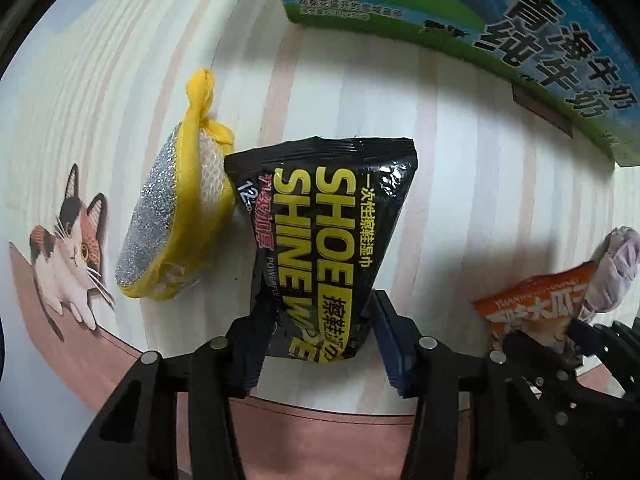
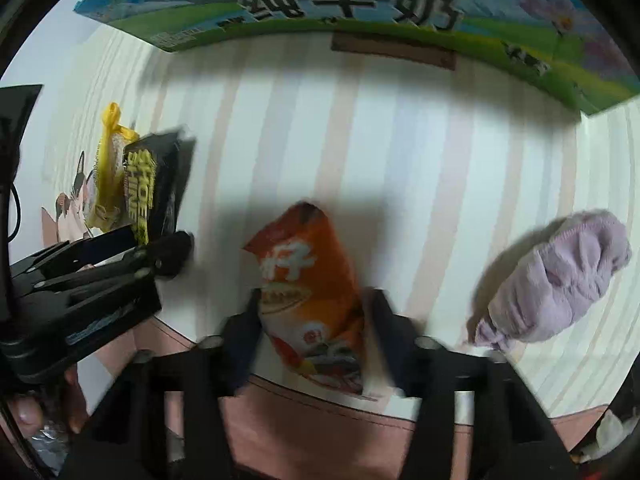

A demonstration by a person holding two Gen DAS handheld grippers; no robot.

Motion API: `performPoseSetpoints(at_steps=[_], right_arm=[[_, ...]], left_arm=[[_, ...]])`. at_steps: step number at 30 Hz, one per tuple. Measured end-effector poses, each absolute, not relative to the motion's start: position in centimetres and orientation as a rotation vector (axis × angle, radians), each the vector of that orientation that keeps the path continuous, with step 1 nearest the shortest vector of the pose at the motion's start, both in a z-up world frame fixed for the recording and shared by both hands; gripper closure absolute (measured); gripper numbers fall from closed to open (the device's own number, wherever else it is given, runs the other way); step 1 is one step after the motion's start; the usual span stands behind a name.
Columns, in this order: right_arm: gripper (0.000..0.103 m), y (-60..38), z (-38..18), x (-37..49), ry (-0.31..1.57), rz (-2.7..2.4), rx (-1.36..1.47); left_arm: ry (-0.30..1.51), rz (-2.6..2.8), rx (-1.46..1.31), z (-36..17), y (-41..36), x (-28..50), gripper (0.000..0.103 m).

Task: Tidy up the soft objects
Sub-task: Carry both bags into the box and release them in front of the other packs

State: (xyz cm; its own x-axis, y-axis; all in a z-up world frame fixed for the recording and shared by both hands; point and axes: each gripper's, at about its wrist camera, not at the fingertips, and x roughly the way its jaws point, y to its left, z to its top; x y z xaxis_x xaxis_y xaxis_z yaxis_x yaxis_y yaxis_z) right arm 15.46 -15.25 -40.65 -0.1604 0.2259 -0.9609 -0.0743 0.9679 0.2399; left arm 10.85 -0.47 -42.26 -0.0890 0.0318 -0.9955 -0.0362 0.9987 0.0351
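A black "Shoe Shine Wipe" packet [image 1: 320,240] stands between the fingers of my left gripper [image 1: 316,344], its lower end pinched narrow by both pads. The left gripper [image 2: 132,256] also shows in the right wrist view with the packet [image 2: 152,184] in it. An orange snack packet [image 2: 312,292] sits between the fingers of my right gripper [image 2: 314,332], which press on its sides; this part is blurred. In the left wrist view the orange packet [image 1: 528,308] shows at the right edge.
A yellow net bag of scouring pads [image 1: 172,216] lies just left of the black packet. A crumpled lilac cloth [image 2: 560,284] lies to the right. A green-and-blue milk carton box [image 2: 320,0] runs along the far side. The striped mat [image 1: 460,200] bears a cat picture [image 1: 68,248].
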Motion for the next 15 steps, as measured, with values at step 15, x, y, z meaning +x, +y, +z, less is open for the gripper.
performPoseSetpoints(at_steps=[15], right_arm=[[0.026, -20.2, -39.1, 13.9, 1.684, 0.155, 0.177]], left_arm=[[1.727, -0.031, -0.034, -44.1, -1.8, 11.8, 0.056]])
